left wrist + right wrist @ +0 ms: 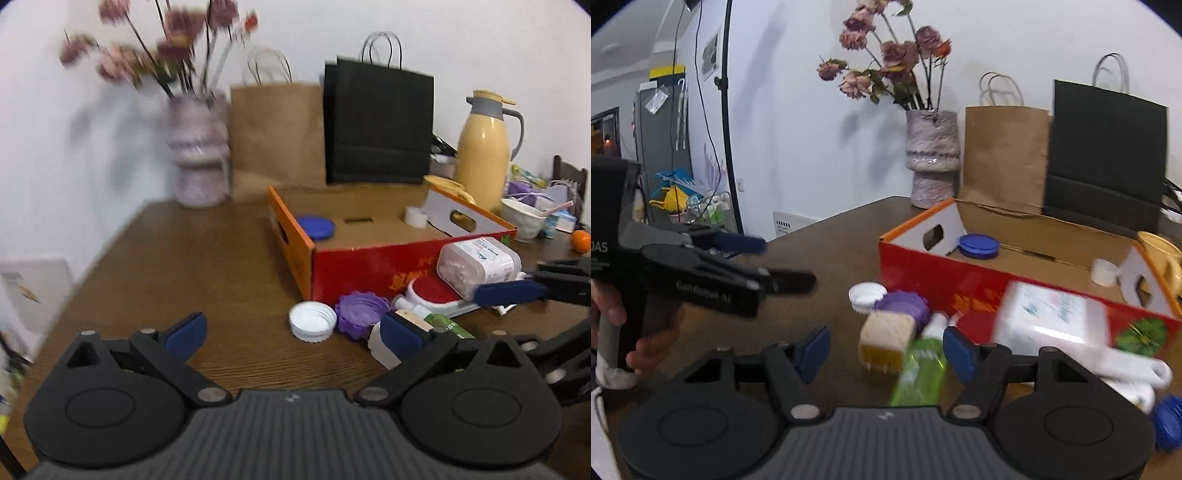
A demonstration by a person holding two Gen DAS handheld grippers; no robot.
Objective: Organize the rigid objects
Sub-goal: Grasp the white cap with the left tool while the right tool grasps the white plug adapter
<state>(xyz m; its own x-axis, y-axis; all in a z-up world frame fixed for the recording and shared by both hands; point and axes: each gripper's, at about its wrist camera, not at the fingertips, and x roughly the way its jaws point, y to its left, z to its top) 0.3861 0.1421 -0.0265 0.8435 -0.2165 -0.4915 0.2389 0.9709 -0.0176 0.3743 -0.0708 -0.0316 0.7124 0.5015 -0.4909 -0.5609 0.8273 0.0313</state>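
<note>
A red and orange cardboard box (354, 273) (960, 280) lies open on the brown table, holding a blue lid (316, 227) (979, 245) and a small white cap (415, 215) (1102, 271). In front of it lie a white cap (312, 320) (866, 293), a purple lid (360, 312) (905, 304), a green bottle (919, 373), a small brush block (886, 338), a red-topped white item (432, 291) and a white plastic container (478, 262) (1052, 317). My left gripper (291, 334) is open and empty, left of the pile. My right gripper (886, 350) is open around the brush block and bottle.
A vase of dried flowers (199, 147) (932, 155), a brown paper bag (277, 133) (1003, 155) and a black bag (378, 122) (1104, 162) stand behind the box. A yellow thermos (484, 147), a bowl (522, 218) and an orange (581, 240) sit at the right.
</note>
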